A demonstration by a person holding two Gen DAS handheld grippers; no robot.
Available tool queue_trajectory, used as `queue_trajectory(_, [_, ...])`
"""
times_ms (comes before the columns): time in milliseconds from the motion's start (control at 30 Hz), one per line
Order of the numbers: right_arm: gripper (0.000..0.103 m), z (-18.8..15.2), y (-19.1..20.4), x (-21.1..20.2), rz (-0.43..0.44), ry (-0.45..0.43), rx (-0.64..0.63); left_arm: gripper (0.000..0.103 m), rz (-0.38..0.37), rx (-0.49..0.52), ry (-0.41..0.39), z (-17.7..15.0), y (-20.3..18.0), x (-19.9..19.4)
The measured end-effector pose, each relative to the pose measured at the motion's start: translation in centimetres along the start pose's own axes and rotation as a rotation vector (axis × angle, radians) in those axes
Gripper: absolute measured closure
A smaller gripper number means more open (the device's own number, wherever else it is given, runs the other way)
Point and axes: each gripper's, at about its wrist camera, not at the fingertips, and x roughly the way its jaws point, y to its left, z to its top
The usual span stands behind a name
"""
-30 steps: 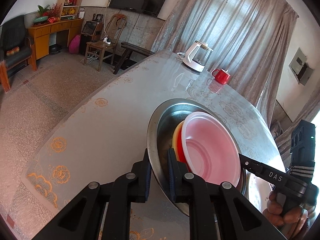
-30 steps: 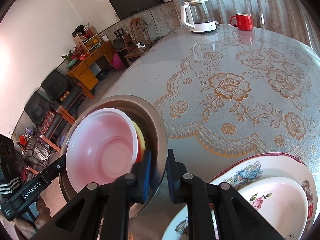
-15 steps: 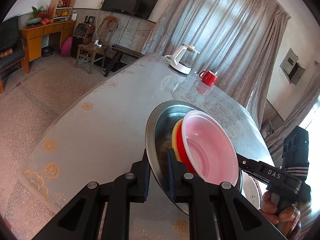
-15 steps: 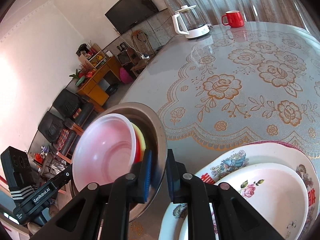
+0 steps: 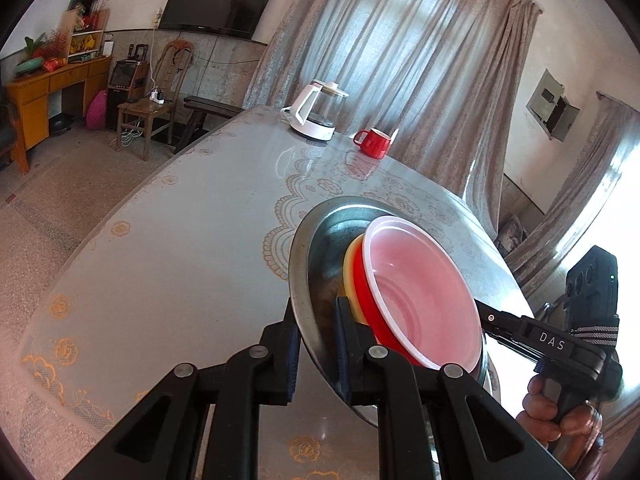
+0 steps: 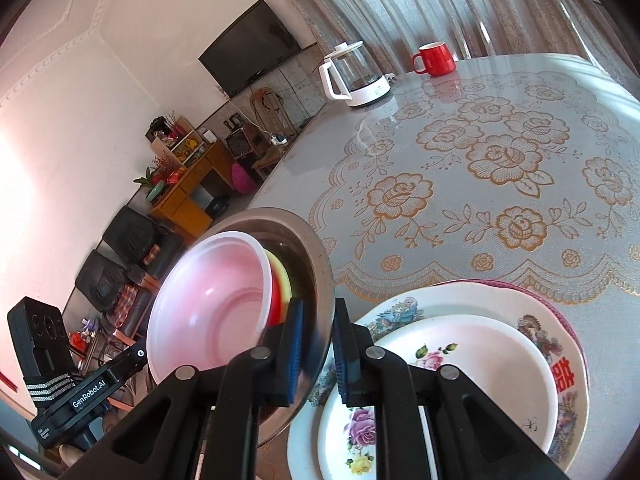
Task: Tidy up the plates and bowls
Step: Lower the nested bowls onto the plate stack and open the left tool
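A steel basin (image 5: 320,240) holds a nested stack: a pink bowl (image 5: 416,292) in a red bowl (image 5: 362,280) in a yellow one (image 5: 349,264). My left gripper (image 5: 316,336) is shut on the basin's near rim. My right gripper (image 6: 316,336) is shut on the opposite rim (image 6: 320,264). The basin hangs tilted above the table between both grippers. In the right wrist view the pink bowl (image 6: 212,304) faces me. A stack of floral plates (image 6: 460,360) lies on the table just right of the basin.
The round table (image 6: 500,152) has a lace-patterned cover. A white kettle (image 5: 316,114) and a red mug (image 5: 374,143) stand at its far side. Chairs, a wooden desk (image 5: 44,92) and a TV are beyond the table's left edge.
Both grippers have lifted the basin with the bowls higher and carried it toward the floral plates; more of the plate stack shows in the right wrist view.
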Motion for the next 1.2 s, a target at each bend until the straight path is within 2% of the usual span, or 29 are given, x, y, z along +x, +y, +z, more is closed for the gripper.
queue_trajectory(167, [0.089,-0.4,-1.7,-3.2,-0.034,-0.045,0.019,0.087,-0.073,0.056,0.025,-0.3,-2.7,0.6])
queue_trajectory(400, [0.088,-1.5,-4.7,-6.5,-0.111,-0.079,0.078,0.085,-0.145,0.109,0.100,-1.3,-6.3,2.5])
queue_trajectory(767, [0.087,-4.3,-7.7,-8.5,-0.172,-0.062,0.132,0.084,-0.150,0.163,0.216,-4.4,-8.6,4.6])
queue_trajectory(1033, [0.087,-5.3,-9.1,-8.0,-0.188,-0.025,0.168,0.083,-0.133,0.183,0.259,-6.0,-8.6,5.7])
queue_trajectory(1200, [0.087,-5.9,-9.3,-7.8,-0.194,-0.018,0.174,0.082,-0.132,0.191,0.246,-6.1,-8.6,5.6])
